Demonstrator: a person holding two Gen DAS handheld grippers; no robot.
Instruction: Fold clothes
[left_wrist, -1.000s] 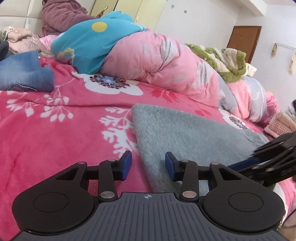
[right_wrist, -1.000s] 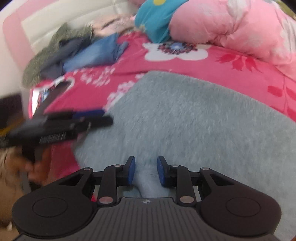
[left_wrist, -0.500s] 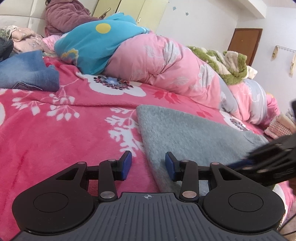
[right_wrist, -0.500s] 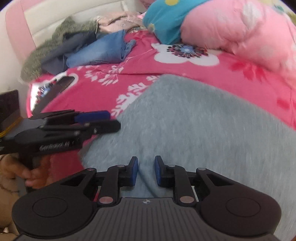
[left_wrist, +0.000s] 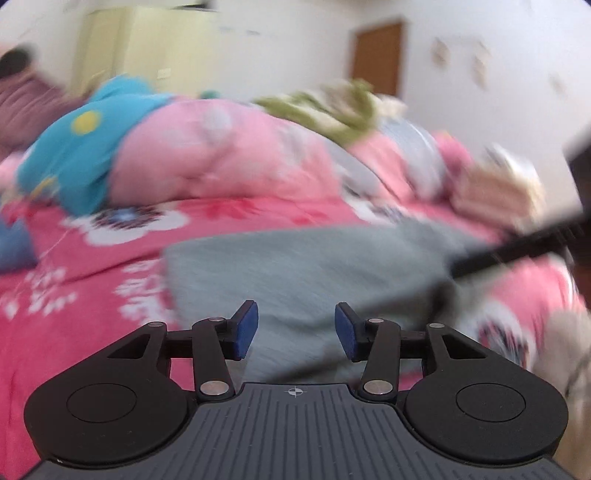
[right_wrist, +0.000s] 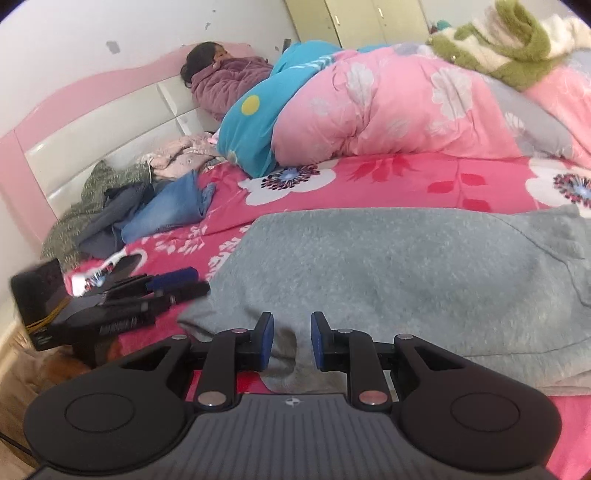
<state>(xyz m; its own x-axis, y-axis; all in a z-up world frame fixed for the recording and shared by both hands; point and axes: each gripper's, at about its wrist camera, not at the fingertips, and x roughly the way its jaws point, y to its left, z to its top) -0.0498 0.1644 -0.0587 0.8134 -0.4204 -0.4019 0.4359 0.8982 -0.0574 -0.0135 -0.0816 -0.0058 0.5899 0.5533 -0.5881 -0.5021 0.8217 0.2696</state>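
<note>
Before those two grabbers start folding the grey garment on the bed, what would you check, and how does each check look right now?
1. Grey garment lies spread on the pink bedspread: ok.
2. Right gripper has cloth between its fingers: ok; the near edge bunches there, jaws not closed.
3. Left gripper is open above the garment: ok.
4. Left gripper's view is sharp: not ok, blurred.
5. Other clothes, such as the jeans, lie apart from the garment: ok.
6. Far right end of the garment lies flat: cannot tell.
</note>
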